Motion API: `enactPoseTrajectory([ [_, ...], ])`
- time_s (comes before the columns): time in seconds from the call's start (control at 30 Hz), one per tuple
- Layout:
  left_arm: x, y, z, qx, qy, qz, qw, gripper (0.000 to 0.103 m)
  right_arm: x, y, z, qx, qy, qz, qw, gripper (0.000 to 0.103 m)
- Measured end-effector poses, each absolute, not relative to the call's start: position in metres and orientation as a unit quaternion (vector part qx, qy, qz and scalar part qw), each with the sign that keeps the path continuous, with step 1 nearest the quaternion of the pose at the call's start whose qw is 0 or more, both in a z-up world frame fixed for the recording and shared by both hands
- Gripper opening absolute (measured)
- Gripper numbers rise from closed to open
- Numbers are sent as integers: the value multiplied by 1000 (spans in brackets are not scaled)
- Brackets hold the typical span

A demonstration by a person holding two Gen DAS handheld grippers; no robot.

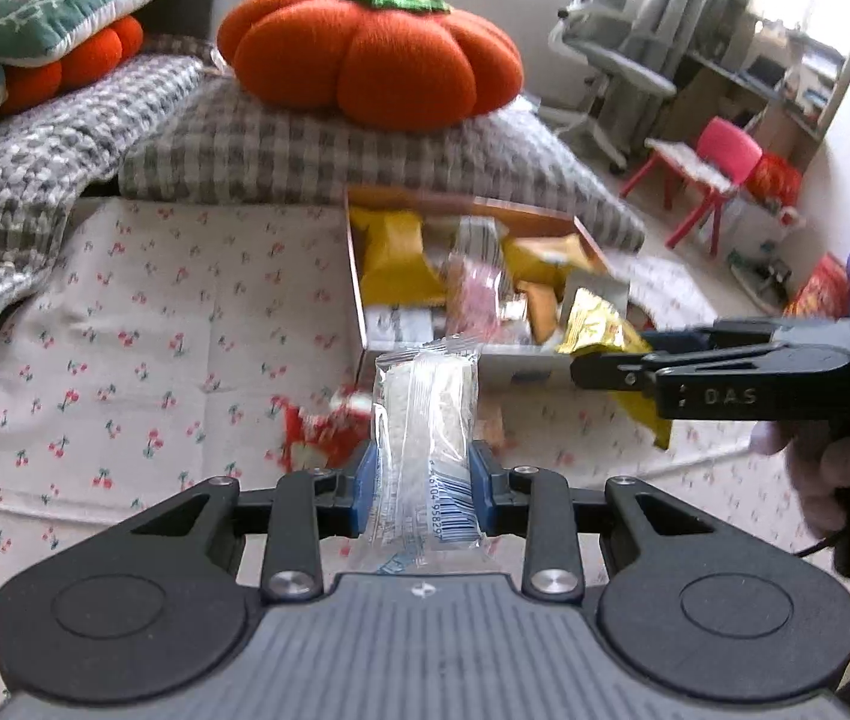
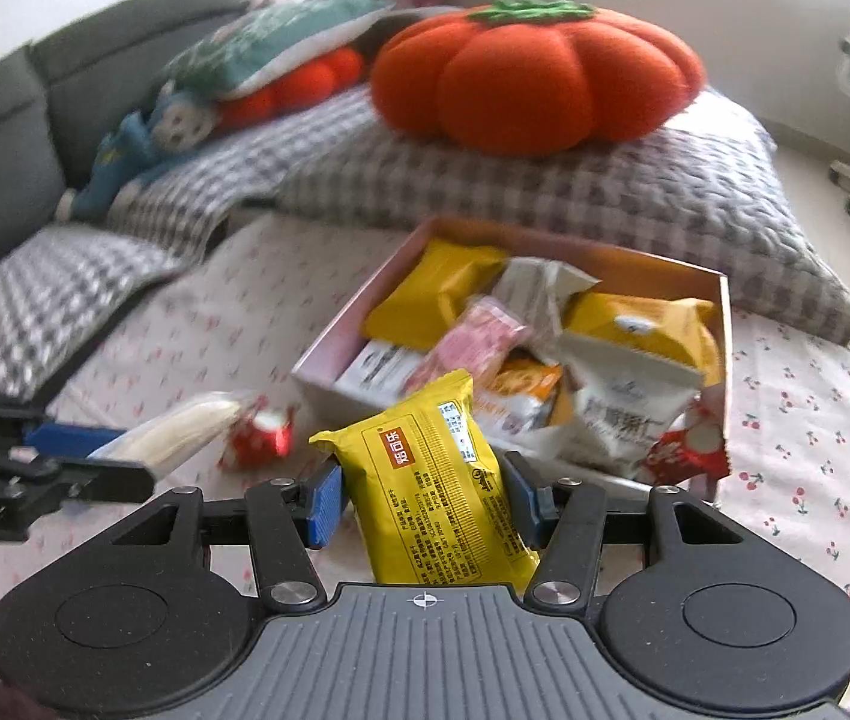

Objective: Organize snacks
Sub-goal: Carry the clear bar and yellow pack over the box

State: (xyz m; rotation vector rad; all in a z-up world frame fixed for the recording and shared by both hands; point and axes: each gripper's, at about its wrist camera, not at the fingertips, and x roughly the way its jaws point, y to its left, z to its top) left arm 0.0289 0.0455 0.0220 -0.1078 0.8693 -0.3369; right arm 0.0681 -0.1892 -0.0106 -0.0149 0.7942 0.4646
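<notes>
The left claw [image 1: 423, 483] gripped a clear packet [image 1: 425, 438] and the right claw [image 2: 425, 501] a yellow packet [image 2: 431, 480], both held near the box [image 2: 365, 312], likely to join its snacks.

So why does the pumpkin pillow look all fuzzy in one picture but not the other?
Right wrist view: motion blur smears the pumpkin cushion and snack box; only the yellow snack packet in the right gripper stays sharp. Left wrist view: the cushion is crisper, with window glare top right.
</notes>
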Motion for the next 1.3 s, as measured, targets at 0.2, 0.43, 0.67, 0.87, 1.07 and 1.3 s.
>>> enactPoseTrajectory([
  [0.2,55,33,21,-68,397,-159,901,29,89,-205,-11,71,383,205,898,54],
  [0.43,92,13,4,-87,388,-152,905,29,114,-211,-21,123,384,187,896,54],
  [0.67,118,5,-12,-113,364,-148,913,29,133,-213,-34,156,374,170,898,54],
  [0.87,125,-2,-24,-83,360,-127,921,29,143,-217,-42,173,363,159,902,54],
  [1.07,129,1,-29,-68,357,-124,923,29,148,-217,-46,178,350,150,907,53],
  [1.3,134,2,-38,-57,369,-125,919,30,154,-217,-53,188,341,136,911,52],
])
